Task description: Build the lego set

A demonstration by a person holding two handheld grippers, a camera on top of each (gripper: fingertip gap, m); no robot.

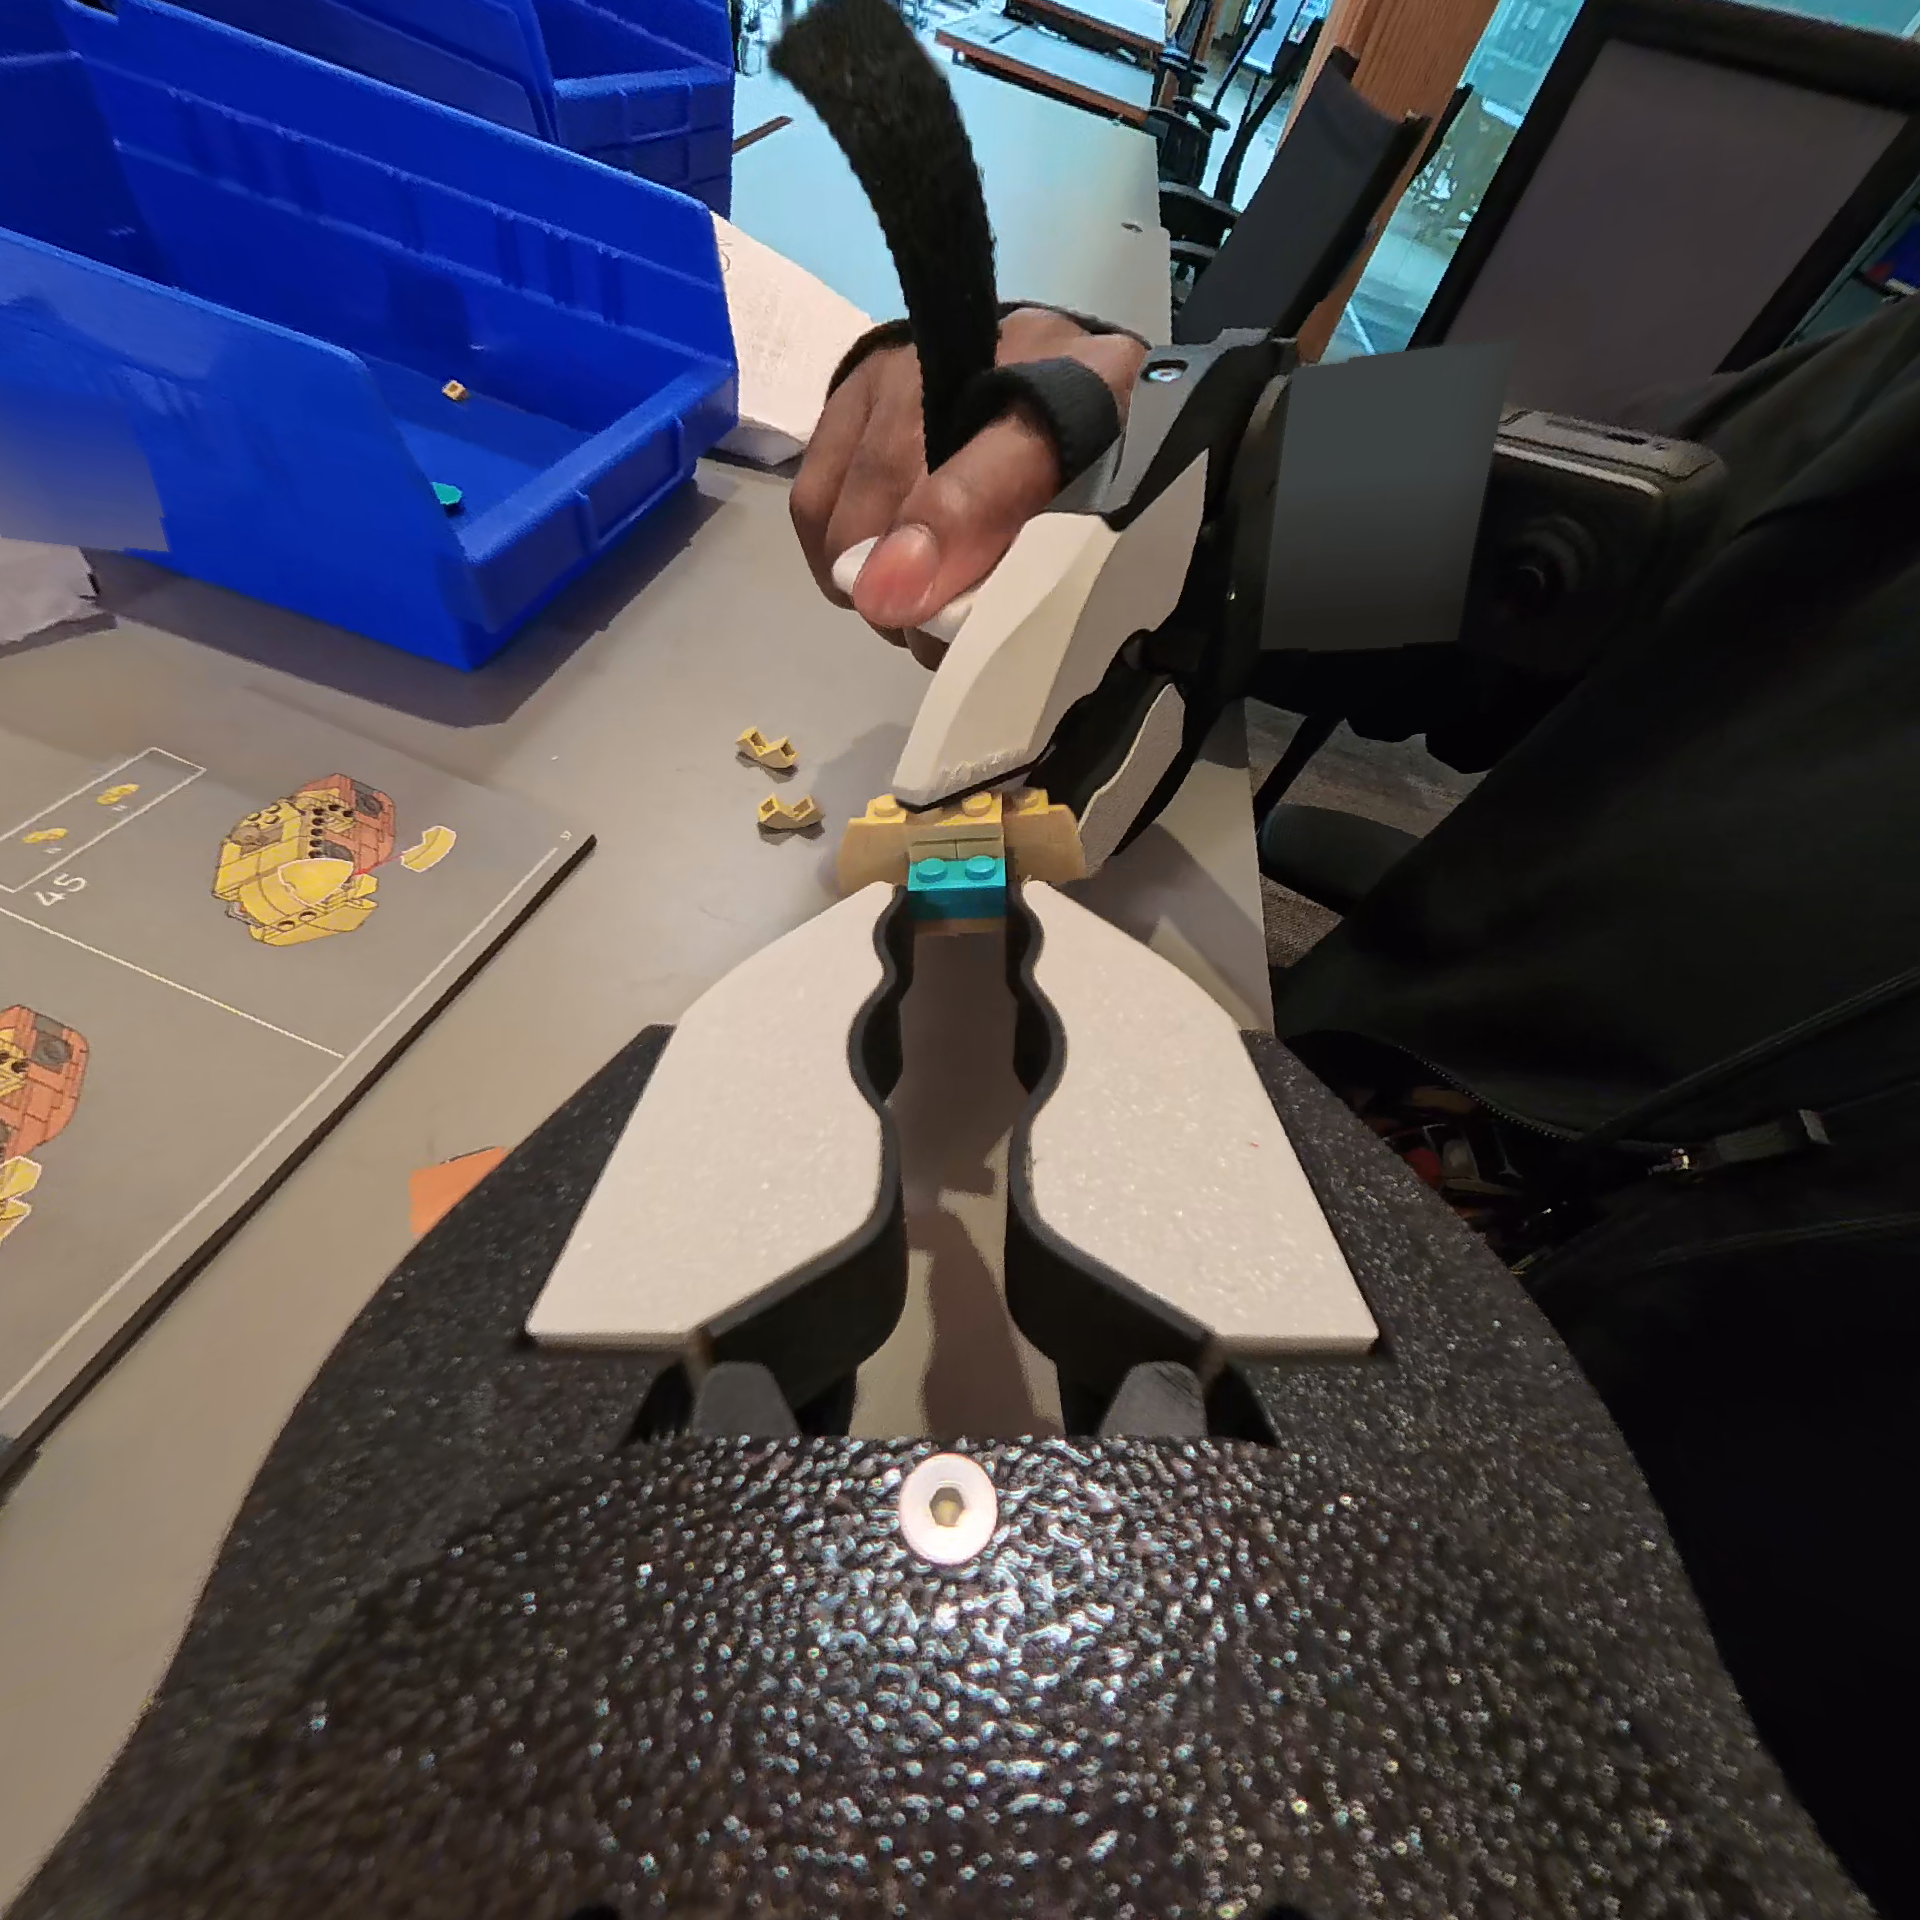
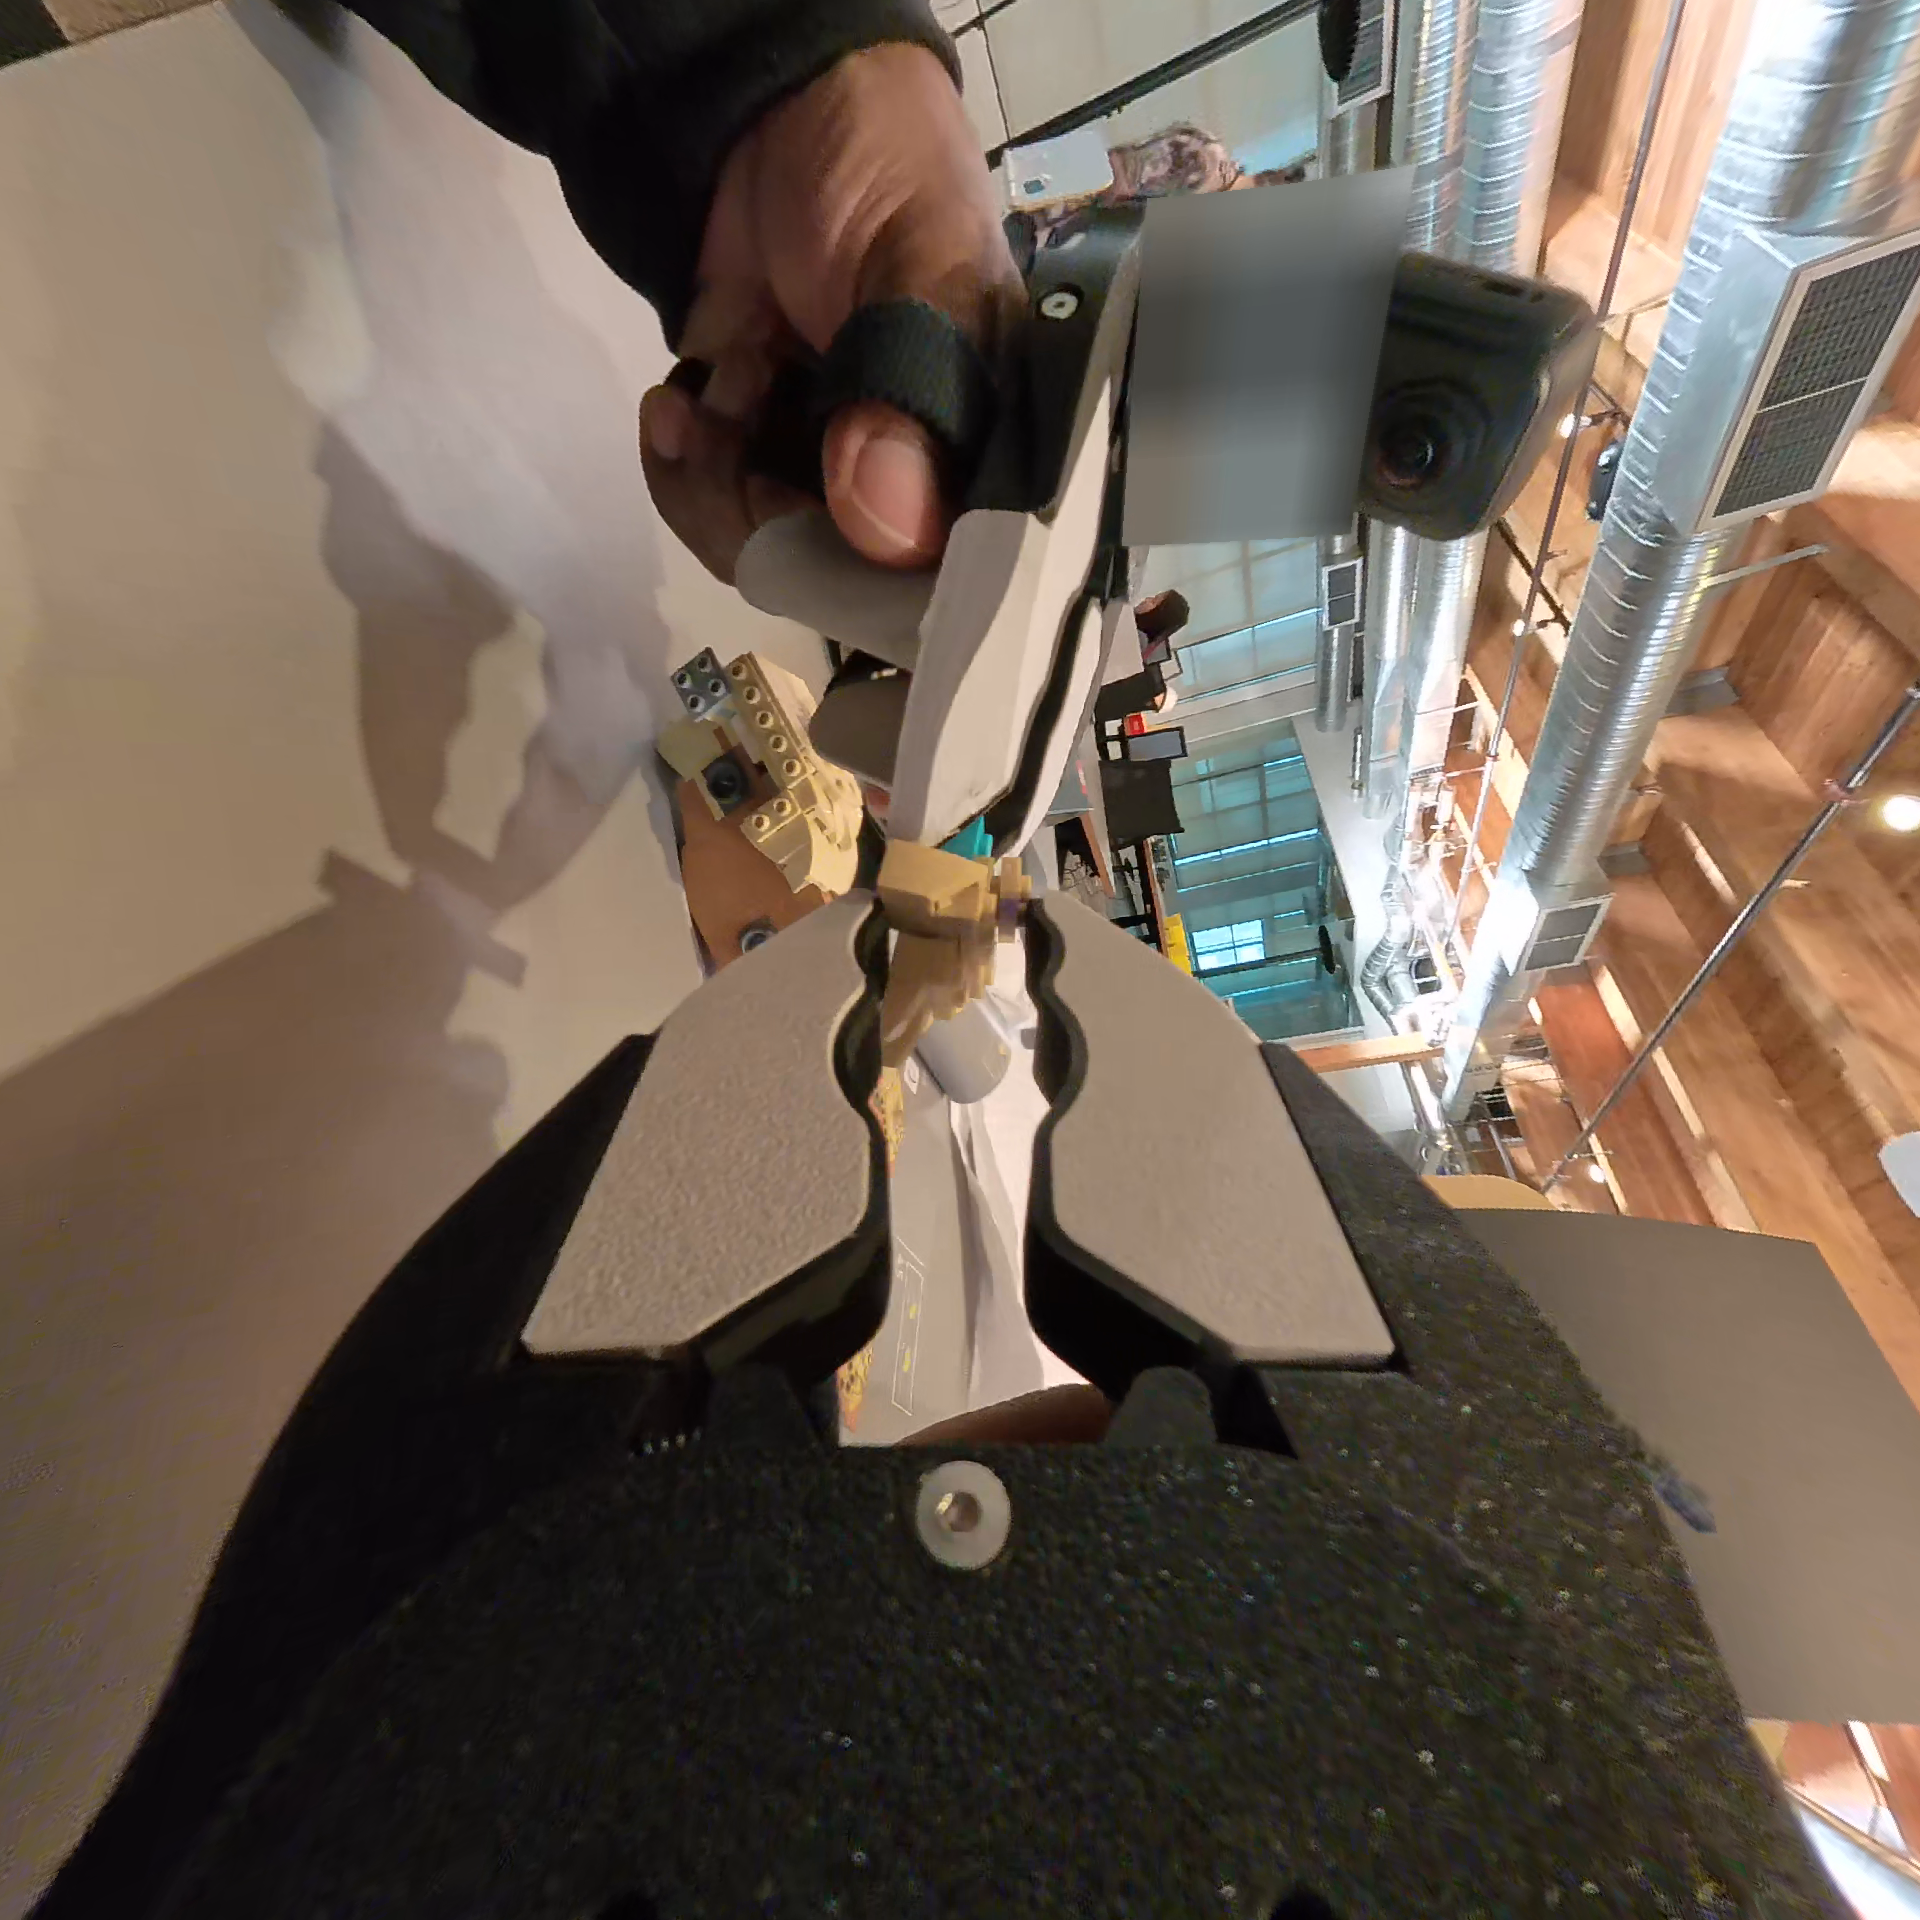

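Brick assembly [image 1: 961, 847] (studded tan, teal plastic) | left gripper [image 1: 958, 904] clamps teal block | right gripper [image 2: 951, 909] pinches tan end

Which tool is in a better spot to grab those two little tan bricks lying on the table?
Probably neither yet: both tools are busy on the small tan-and-teal brick assembly. The left tool grips its teal end; the right tool pinches its tan top, closest to the two loose tan bricks.
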